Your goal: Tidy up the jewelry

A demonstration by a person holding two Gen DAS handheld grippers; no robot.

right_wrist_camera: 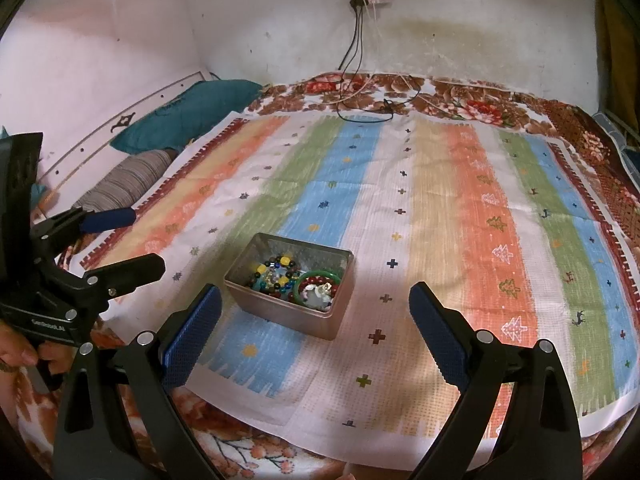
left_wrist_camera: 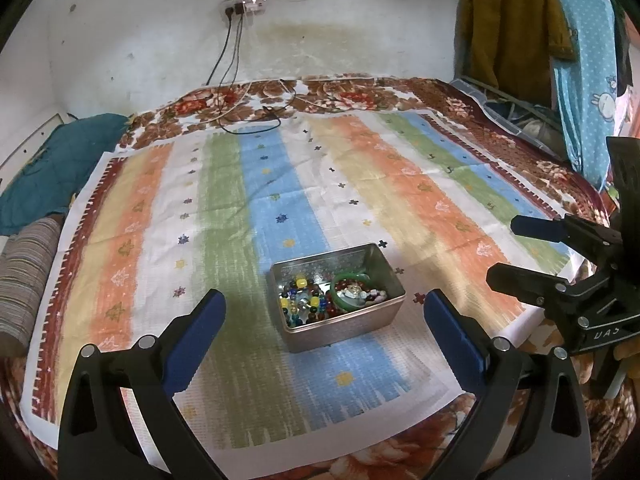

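Rectangular metal tin (left_wrist_camera: 340, 322), smooth-walled and lidless, on striped woven cloth (left_wrist_camera: 280, 184); inside, glassy multicoloured beads (left_wrist_camera: 302, 300) beside a round green bangle (left_wrist_camera: 352, 280). Left gripper (left_wrist_camera: 324, 308) spread wide, ribbed blue pads empty, short of the tin. Right gripper (right_wrist_camera: 314, 304) likewise wide, empty

Your left gripper (left_wrist_camera: 324, 332) is spread wide, blue pads (left_wrist_camera: 452, 336) well apart with nothing between them, pointing toward the far side. Your right gripper (right_wrist_camera: 316, 328) is spread just as wide and carries nothing. Each shows at the other view's edge: the right one from the right, the left one from the left, your fingers (right_wrist_camera: 18, 354) wrapped round its handle
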